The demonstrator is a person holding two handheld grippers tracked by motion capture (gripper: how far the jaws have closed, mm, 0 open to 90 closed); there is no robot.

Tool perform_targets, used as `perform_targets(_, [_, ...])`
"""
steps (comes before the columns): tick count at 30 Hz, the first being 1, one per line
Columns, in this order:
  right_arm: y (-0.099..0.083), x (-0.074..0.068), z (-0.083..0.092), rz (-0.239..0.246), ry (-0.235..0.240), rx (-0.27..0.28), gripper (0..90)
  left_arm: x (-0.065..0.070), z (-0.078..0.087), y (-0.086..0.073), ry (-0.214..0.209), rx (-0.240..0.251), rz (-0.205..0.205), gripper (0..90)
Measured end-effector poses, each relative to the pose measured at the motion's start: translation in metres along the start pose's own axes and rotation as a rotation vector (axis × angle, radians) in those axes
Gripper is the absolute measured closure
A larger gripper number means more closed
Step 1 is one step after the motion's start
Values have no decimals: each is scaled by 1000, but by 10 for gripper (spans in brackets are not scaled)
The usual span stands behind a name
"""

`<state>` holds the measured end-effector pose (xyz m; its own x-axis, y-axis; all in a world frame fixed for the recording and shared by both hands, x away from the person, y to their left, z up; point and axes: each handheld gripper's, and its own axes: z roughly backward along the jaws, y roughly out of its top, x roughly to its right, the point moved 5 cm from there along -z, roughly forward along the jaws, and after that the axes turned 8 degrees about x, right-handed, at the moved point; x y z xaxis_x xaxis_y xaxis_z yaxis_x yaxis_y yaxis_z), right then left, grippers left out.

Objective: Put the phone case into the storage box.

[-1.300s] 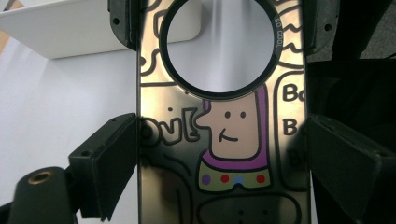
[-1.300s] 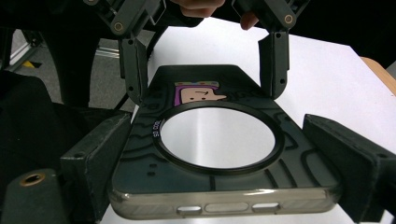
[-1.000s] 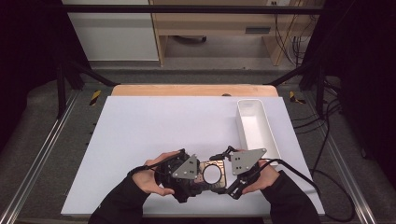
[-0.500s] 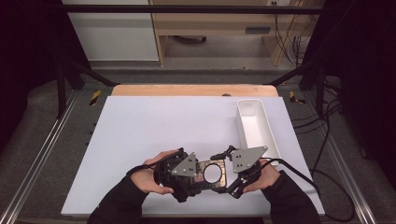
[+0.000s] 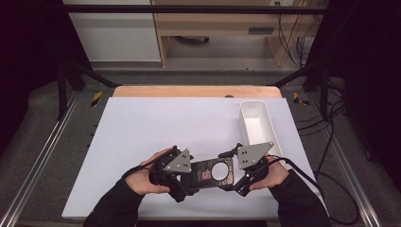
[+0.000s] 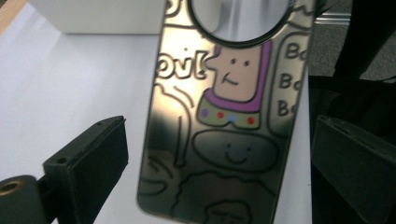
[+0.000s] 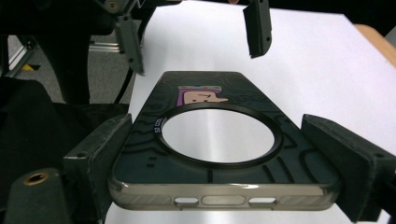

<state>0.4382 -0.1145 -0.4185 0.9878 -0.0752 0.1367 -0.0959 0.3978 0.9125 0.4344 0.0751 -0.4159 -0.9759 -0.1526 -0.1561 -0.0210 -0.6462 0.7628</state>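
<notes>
A phone case (image 5: pixel 213 171) with cartoon drawings and a big round hole sits between the two tongs, near the front edge of the white table top (image 5: pixel 156 127). The right gripper (image 7: pixel 224 186) has its two black jaws pressed on both long sides of the case near the hole end, so it is holding the case tight. The left gripper (image 6: pixel 215 168) has its jaws spread wide. In the left gripper view the case runs up between them, but there is a gap between the case and the jaw that shows clearly, so this gripper is not holding it. In the right gripper view, the left gripper's two jaws hang just past the far end of the case, one on each side. A long white tray (image 5: pixel 257 126) stands a little beyond the right gripper, and nothing can be seen inside it. My guess is that the job is about half done. The case is picked up and held by one gripper. What is left may be for the open gripper to take its end, or for the case to go into the tray.
</notes>
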Motion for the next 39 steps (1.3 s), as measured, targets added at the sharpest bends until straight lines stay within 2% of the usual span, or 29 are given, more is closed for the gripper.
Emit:
perform_targets(5, [2,2,5,-28,5,-20,125,-3,-2,-5,-1,17,44,44])
perform_targets(9, [3,4,9,-25,-5,-58,125,-4,-3,-7,-20,22,70,41])
perform_targets(12, [7,5,10,-23,1,-75,125,-6,-4,-10,-20,4,82,41])
perform_targets(19, [12,9,9,-30,13,-137,125,-6,-7,-14,-30,-46,91,17])
perform_targets(25, [16,10,5,-19,31,-196,125,-4,-12,-14,-45,-69,82,0])
perform_targets(39, [26,11,-9,-5,69,-296,125,-3,-25,-16,-88,-135,64,0])
